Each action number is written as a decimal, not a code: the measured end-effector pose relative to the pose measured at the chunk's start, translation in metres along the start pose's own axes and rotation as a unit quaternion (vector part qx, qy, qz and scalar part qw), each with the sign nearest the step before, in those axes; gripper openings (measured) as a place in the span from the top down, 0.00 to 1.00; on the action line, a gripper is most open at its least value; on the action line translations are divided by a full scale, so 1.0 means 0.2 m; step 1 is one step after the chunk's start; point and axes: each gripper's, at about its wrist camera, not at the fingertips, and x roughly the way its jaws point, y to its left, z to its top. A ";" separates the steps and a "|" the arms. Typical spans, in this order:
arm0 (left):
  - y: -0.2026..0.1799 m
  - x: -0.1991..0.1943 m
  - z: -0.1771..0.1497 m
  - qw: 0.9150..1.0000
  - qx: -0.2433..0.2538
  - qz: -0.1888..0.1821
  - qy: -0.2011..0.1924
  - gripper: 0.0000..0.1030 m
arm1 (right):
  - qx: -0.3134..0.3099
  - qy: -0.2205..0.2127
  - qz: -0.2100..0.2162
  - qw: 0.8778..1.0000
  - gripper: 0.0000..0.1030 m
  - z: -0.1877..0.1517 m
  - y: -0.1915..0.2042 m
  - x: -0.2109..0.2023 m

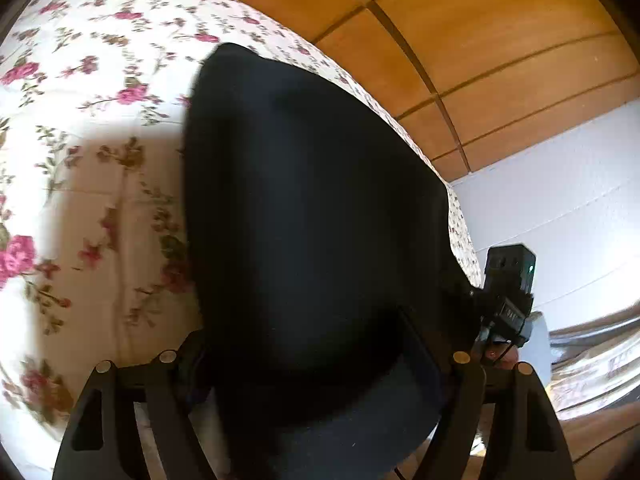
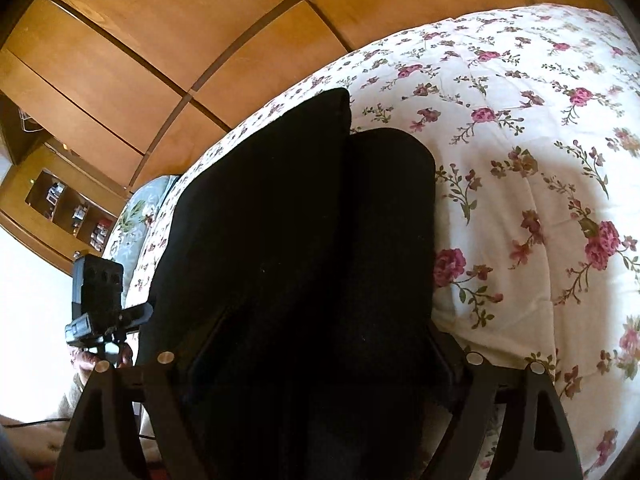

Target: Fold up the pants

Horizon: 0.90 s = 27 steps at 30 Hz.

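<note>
Black pants (image 1: pixel 312 208) hang over the floral bedspread (image 1: pixel 88 80), lifted by both grippers. My left gripper (image 1: pixel 316 364) is shut on the pants' edge; the cloth covers its fingertips. In the right wrist view the pants (image 2: pixel 296 240) stretch away in two dark panels toward the far side of the bed (image 2: pixel 540 128). My right gripper (image 2: pixel 316 360) is shut on the near edge, its fingertips hidden by cloth. The right gripper shows in the left wrist view (image 1: pixel 504 300), and the left gripper in the right wrist view (image 2: pixel 100 304), each at the pants' side.
A wooden panelled wardrobe (image 1: pixel 460 40) stands behind the bed. A white wall (image 1: pixel 560 200) is at the right. A wooden shelf unit with small items (image 2: pixel 68 208) and a floral pillow (image 2: pixel 136 216) are at the left.
</note>
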 end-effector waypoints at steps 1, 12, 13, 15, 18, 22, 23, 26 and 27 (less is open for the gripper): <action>-0.02 0.01 -0.01 1.000 0.010 0.006 -0.005 0.21 | -0.001 0.000 0.000 1.000 0.16 0.00 0.00 0.00; -0.17 -0.11 -0.03 0.995 0.056 0.062 -0.050 0.56 | -0.042 -0.030 -0.011 0.999 0.45 0.01 0.11 -0.07; -0.22 -0.12 -0.03 0.992 0.079 0.080 -0.053 0.57 | -0.050 -0.037 -0.013 0.998 0.47 0.02 0.13 -0.08; -0.28 -0.15 -0.02 0.984 0.121 0.117 -0.059 0.57 | -0.059 -0.047 -0.009 0.997 0.48 0.04 0.17 -0.08; -0.29 -0.19 0.04 0.978 0.140 0.143 -0.067 0.57 | -0.066 -0.063 0.001 0.996 0.48 0.09 0.21 -0.05; -0.21 -0.24 0.17 0.979 0.117 0.154 -0.072 0.57 | -0.085 -0.079 0.005 0.993 0.48 0.19 0.28 0.03; -0.21 -0.24 0.20 0.977 0.120 0.162 -0.075 0.57 | -0.092 -0.082 0.004 0.992 0.48 0.22 0.30 0.06; -0.19 -0.25 0.31 0.971 0.132 0.177 -0.093 0.57 | -0.106 -0.091 0.001 0.990 0.48 0.34 0.34 0.14; -0.17 -0.25 0.35 0.970 0.132 0.178 -0.099 0.57 | -0.106 -0.095 0.002 0.990 0.48 0.38 0.34 0.16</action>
